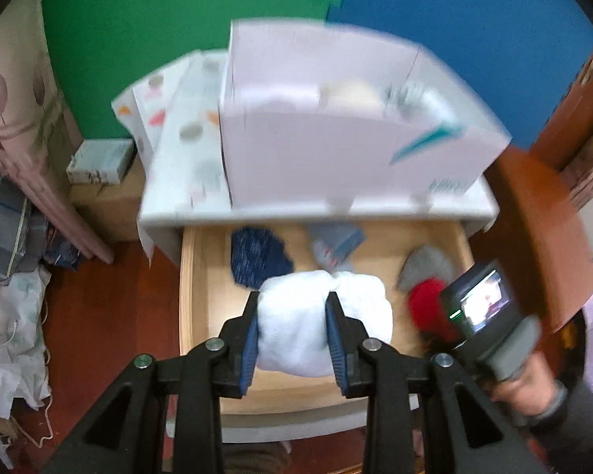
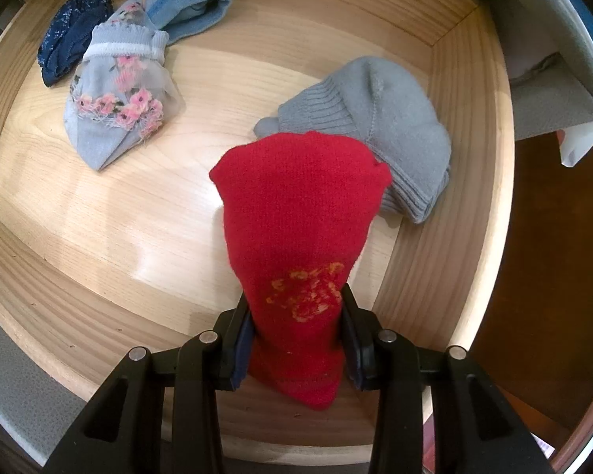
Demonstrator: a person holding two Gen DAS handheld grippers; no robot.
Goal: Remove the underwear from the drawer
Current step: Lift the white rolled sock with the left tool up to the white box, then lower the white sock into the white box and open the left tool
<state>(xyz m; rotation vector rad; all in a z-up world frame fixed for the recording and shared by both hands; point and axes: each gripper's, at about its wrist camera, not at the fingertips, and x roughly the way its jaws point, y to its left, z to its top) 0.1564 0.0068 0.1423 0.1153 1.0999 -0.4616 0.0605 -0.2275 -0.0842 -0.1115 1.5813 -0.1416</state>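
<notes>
The wooden drawer [image 1: 193, 288] stands open; its floor shows in the right wrist view [image 2: 110, 213]. My left gripper [image 1: 292, 306] is shut on a white bundle of cloth [image 1: 296, 328] and holds it above the drawer. My right gripper [image 2: 296, 308] is shut on a red knit piece [image 2: 296, 213] with a yellow mark, held over the drawer's right side; the gripper's body shows in the left wrist view [image 1: 478, 308] with the red piece [image 1: 427, 304]. In the drawer lie a dark blue piece [image 2: 71, 31], a floral grey piece [image 2: 118, 102], a light blue piece [image 2: 189, 0] and a grey knit piece [image 2: 379, 118].
A white box [image 1: 336, 150] stands on the white cabinet top [image 1: 186, 181] above the drawer. A green and blue foam wall [image 1: 178, 19] is behind. Piled cloth and bags [image 1: 8, 276] lie at the left on the red-brown floor. A brown chair back [image 1: 533, 237] is at the right.
</notes>
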